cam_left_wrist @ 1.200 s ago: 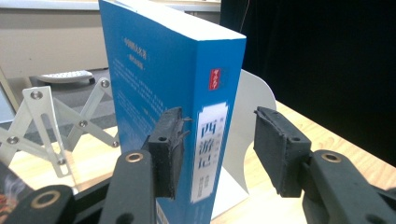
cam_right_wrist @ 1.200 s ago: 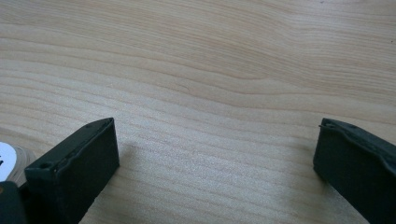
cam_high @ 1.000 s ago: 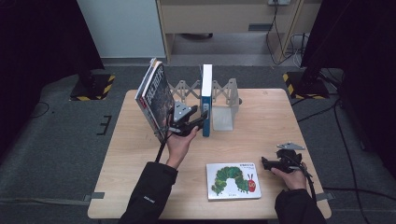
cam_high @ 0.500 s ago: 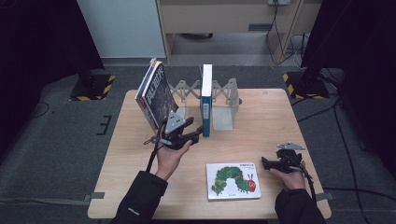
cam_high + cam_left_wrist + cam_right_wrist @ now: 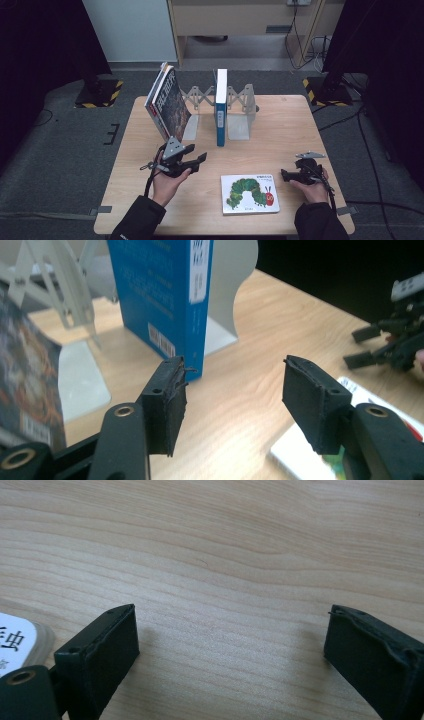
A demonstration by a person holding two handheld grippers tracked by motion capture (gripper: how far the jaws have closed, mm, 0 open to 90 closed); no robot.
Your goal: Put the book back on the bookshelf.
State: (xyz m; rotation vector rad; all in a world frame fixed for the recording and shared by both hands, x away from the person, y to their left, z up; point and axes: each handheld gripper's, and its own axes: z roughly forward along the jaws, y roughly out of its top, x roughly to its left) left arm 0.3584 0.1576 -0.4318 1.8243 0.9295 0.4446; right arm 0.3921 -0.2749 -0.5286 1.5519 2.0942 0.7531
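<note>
My left gripper hovers over the table's front left, jaws pointing right. It is open with nothing between its jaws, which have just been opening. A blue book stands upright in the metal rack beyond it. A dark-covered book leans at the rack's left end. A caterpillar picture book lies flat near the front. To its right my right gripper rests low over bare wood, open and empty, its jaws having just closed a little.
The wooden table stands on dark floor with a cabinet behind. The picture book's corner lies just left of my right gripper's jaws. The right gripper shows far off in the left gripper view.
My left hand has drawn back from the foot of the blue book toward the table's front left and sunk a little. The right hand has kept still.
</note>
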